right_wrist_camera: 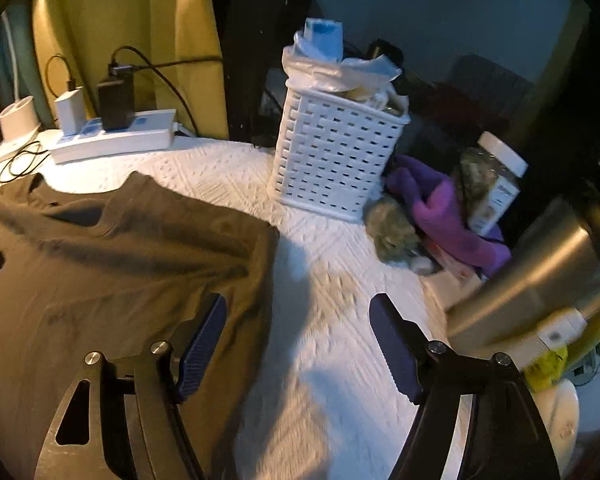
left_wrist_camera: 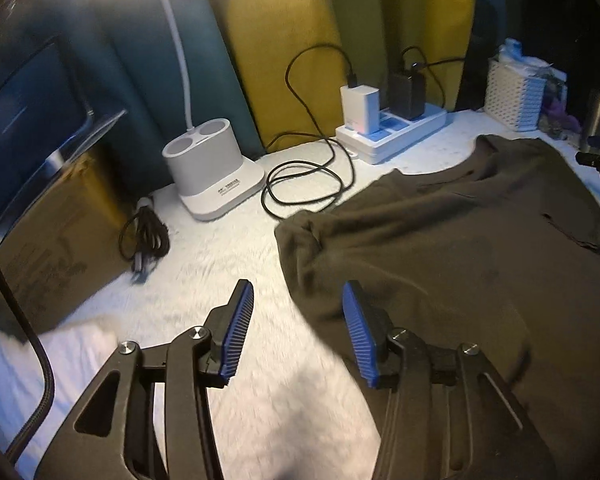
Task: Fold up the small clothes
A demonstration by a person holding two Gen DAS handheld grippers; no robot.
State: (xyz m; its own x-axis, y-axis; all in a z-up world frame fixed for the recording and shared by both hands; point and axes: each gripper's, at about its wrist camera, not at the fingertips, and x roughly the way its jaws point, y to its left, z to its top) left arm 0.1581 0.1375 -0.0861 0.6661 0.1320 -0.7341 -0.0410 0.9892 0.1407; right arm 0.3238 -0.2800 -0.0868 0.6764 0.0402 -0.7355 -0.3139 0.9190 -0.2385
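A dark brown T-shirt (left_wrist_camera: 460,240) lies spread on the white textured table cover (left_wrist_camera: 220,264), its neckline toward the back and one sleeve bunched at its left edge. My left gripper (left_wrist_camera: 296,292) hovers open over that left edge; its right finger (left_wrist_camera: 358,336) is above the cloth and its left finger above bare cover. In the right wrist view the shirt (right_wrist_camera: 120,248) fills the left side. My right gripper (right_wrist_camera: 300,300) stands wide open at the shirt's right edge, with its left finger (right_wrist_camera: 204,344) over the cloth. Neither gripper holds anything.
At the back stand a white lamp base (left_wrist_camera: 212,172), a coiled black cable (left_wrist_camera: 304,184) and a power strip (left_wrist_camera: 392,132) with chargers. A white basket (right_wrist_camera: 336,152), purple cloth (right_wrist_camera: 448,216), a jar (right_wrist_camera: 492,184) and a steel tumbler (right_wrist_camera: 540,272) crowd the right. A cardboard box (left_wrist_camera: 48,232) stands on the left.
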